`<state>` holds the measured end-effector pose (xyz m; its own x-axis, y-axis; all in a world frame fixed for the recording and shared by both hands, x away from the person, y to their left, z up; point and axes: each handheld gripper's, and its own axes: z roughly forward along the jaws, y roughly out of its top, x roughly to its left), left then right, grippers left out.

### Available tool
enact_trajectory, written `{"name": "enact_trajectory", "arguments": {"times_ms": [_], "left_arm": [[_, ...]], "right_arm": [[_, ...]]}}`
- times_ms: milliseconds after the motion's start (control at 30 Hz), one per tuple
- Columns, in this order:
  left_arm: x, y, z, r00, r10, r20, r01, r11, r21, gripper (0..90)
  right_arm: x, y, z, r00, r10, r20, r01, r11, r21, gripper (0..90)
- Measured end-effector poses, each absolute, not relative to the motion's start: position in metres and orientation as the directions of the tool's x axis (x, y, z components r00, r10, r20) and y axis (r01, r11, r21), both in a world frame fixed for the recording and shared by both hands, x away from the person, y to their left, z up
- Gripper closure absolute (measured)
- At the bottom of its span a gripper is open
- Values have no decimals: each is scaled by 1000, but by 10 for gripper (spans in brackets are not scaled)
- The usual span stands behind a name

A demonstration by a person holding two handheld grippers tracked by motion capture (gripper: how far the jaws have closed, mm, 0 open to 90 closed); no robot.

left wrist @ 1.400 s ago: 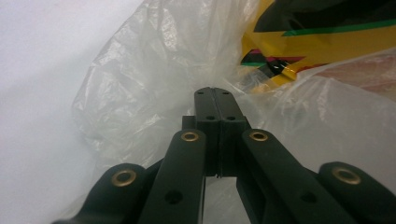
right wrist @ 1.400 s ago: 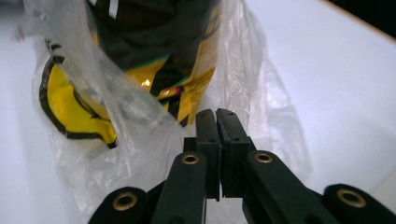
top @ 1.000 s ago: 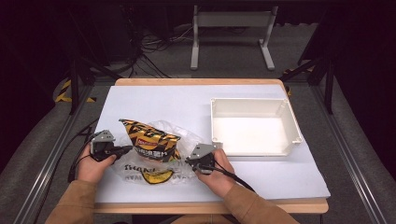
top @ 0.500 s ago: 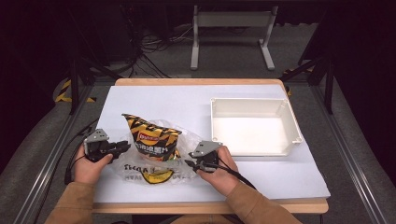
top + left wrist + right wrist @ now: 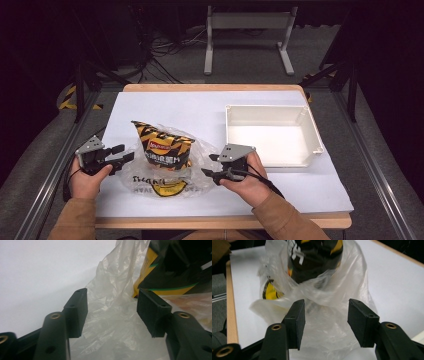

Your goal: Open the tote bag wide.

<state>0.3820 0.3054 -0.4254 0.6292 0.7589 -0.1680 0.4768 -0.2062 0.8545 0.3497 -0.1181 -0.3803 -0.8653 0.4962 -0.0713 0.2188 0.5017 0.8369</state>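
Note:
A black and yellow snack bag [image 5: 162, 145] stands inside a crumpled clear plastic bag [image 5: 137, 180] on the white sheet. My left gripper [image 5: 126, 152] is just left of the plastic, my right gripper [image 5: 207, 164] just right of it. The jaws of both have just been opening. In the left gripper view the left gripper [image 5: 112, 293] stands open; the clear film [image 5: 112, 320] lies beyond the gap, touching neither pad, with the snack bag [image 5: 175, 272] behind. In the right gripper view the right gripper [image 5: 325, 303] is open too, facing the plastic [image 5: 327, 335] and the snack bag [image 5: 317, 257].
A white empty tray [image 5: 265, 107] sits at the right of the white sheet [image 5: 175, 105]. The table's wooden front edge [image 5: 225, 220] runs close to my hands. A metal stand [image 5: 245, 20] is on the floor beyond the table.
Both grippers have opened and let go of the plastic bag's sides. The left hand drew back to the left, the right hand rose, and the snack bag now stands more upright.

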Motion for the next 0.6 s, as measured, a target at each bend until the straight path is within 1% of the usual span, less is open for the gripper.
{"name": "enact_trajectory", "arguments": {"times_ms": [33, 100, 133, 233, 467, 600], "left_arm": [[380, 306, -422, 621, 766, -164, 467, -195, 862, 391], [378, 307, -420, 614, 772, -166, 468, -186, 864, 366], [375, 309, -416, 616, 770, -167, 459, -179, 870, 363], [371, 313, -412, 615, 769, -174, 445, -156, 882, 354], [365, 322, -404, 561, 808, -180, 461, -124, 879, 311], [363, 324, -404, 554, 811, -187, 464, -114, 878, 308]], "right_arm": [[350, -121, -374, -866, 495, -68, 209, 483, 850, 466], [350, -122, -371, -868, 493, -65, 208, 478, 854, 464], [350, -126, -365, -871, 489, -51, 205, 456, 866, 456], [352, -130, -358, -875, 482, -48, 194, 439, 877, 442], [356, -136, -344, -884, 468, -14, 193, 389, 901, 408], [359, -134, -332, -889, 458, -26, 175, 391, 904, 401]]}}
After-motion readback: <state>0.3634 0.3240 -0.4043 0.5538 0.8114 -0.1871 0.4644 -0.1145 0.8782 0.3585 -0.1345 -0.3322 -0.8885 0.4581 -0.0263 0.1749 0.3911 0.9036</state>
